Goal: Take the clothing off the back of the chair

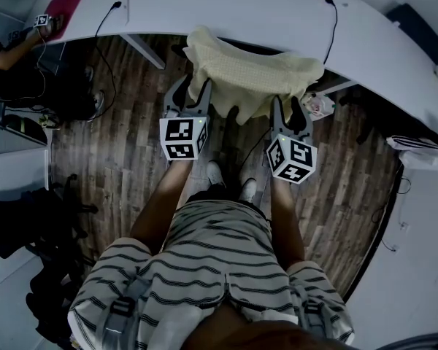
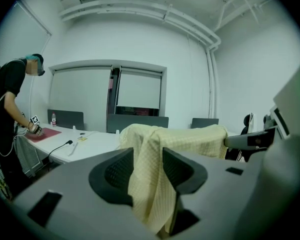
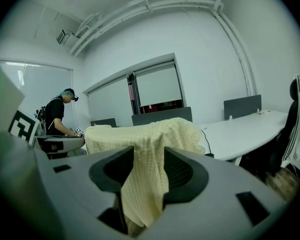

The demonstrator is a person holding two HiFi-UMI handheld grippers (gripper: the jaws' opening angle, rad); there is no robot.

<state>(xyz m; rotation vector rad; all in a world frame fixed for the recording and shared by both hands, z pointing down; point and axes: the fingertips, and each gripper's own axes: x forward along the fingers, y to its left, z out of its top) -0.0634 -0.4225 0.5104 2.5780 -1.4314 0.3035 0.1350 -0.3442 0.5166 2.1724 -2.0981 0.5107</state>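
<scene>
A pale yellow waffle-knit garment (image 1: 252,75) is draped over the back of a chair pushed under the table; the chair back is hidden beneath it. My left gripper (image 1: 192,93) is at the garment's near left edge, my right gripper (image 1: 288,108) at its near right edge. In the left gripper view the jaws of the left gripper (image 2: 148,169) stand wide, with a hanging fold of the garment (image 2: 190,139) between them. The right gripper view shows the same: the right gripper (image 3: 149,169) is open around a loose fold of the garment (image 3: 140,134).
A curved white table (image 1: 277,13) runs behind the chair, with cables and a red mat (image 1: 66,9) on it. A person (image 1: 14,57) works at the table's left end. Another chair with a striped garment (image 1: 423,144) stands at the right. My feet (image 1: 230,177) are on the wooden floor.
</scene>
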